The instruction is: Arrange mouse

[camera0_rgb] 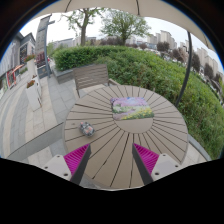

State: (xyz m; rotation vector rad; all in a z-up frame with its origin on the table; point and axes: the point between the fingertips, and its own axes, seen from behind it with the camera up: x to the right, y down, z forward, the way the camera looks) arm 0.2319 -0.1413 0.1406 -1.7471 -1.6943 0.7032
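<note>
A small grey mouse (pixel 88 128) lies on the round wooden slatted table (pixel 150 135), toward its left side. A rectangular mouse mat with a green and purple picture (pixel 132 108) lies near the table's middle, to the right of the mouse and beyond it. My gripper (pixel 112 158) hangs above the table's near part, its two fingers with magenta pads (pixel 77 157) spread wide apart, with nothing between them. The mouse lies ahead of the left finger, apart from it.
A wooden bench (pixel 90 76) stands beyond the table beside a hedge (pixel 110 57). Grass (pixel 190 85) lies to the right, paving (pixel 35 110) to the left, with a small side table (pixel 33 84) there. Buildings and trees stand far off.
</note>
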